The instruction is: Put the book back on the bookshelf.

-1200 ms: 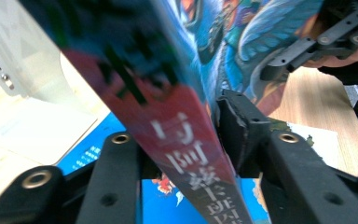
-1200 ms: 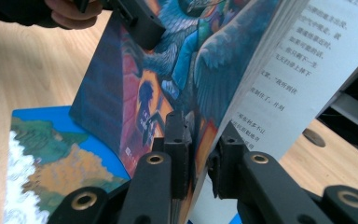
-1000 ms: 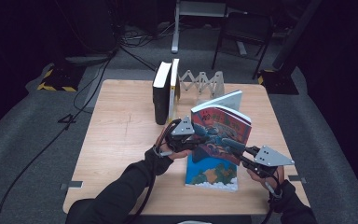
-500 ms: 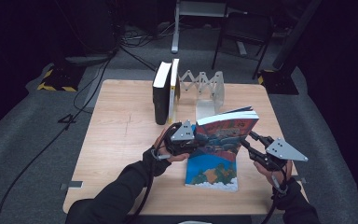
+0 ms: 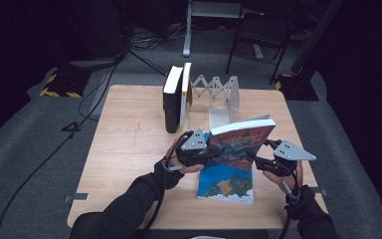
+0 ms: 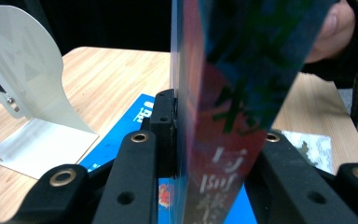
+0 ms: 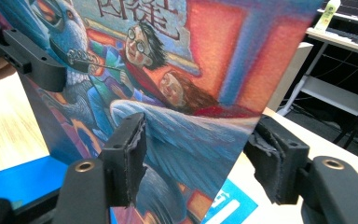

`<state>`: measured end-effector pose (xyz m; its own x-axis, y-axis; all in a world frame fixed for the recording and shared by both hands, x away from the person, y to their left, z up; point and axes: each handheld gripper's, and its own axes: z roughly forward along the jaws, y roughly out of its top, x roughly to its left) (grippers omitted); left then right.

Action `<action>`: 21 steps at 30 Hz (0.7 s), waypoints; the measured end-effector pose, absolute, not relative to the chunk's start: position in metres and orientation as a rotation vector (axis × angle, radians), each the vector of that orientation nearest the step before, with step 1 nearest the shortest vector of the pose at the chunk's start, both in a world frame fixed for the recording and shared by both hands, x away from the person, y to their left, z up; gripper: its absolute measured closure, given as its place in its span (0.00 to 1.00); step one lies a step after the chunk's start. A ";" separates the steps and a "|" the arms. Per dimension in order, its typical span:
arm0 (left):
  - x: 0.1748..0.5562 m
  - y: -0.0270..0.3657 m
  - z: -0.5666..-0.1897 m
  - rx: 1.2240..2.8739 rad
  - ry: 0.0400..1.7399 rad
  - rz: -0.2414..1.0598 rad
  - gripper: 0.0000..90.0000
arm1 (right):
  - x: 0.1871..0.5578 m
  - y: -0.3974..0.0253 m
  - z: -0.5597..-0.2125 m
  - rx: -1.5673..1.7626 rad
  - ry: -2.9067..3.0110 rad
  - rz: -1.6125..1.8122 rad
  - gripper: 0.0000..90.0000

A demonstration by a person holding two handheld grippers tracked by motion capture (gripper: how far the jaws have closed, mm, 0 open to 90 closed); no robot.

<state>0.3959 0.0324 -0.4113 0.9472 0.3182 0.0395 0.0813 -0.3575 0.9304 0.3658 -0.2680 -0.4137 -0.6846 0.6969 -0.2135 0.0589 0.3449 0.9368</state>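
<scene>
A book with a colourful painted cover (image 5: 241,139) is held in the air over the table's near middle, its long edge roughly level. My left gripper (image 5: 213,149) is shut on its left end; in the left gripper view the jaws (image 6: 216,126) clamp the book (image 6: 223,70) edge-on. My right gripper (image 5: 257,157) is at the book's lower right corner. In the right gripper view its jaws (image 7: 200,154) stand wide apart around that corner of the cover (image 7: 205,70), without pressing it. A second, blue book (image 5: 226,186) lies flat on the table underneath.
Two dark books (image 5: 171,97) stand upright at the table's far middle beside a white accordion bookend (image 5: 219,97), also seen as a white bookend (image 6: 32,84) close by. Bare wood table (image 5: 129,139) lies to the left. Cables and chair legs sit on the floor beyond.
The held book has tipped from nearly upright to lying more level, and it shifted slightly right. The right gripper moved up and right along the book's edge. The left gripper kept its hold.
</scene>
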 end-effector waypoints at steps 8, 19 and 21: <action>0.398 0.023 -0.397 1.884 0.276 0.270 0.79 | 0.367 -0.265 -0.413 0.664 1.999 1.357 0.44; 0.395 0.019 -0.387 1.866 0.279 0.321 0.81 | 0.366 -0.268 -0.413 0.668 2.013 1.349 0.44; 0.396 0.017 -0.387 1.865 0.293 0.332 0.82 | 0.364 -0.271 -0.414 0.681 2.026 1.334 0.44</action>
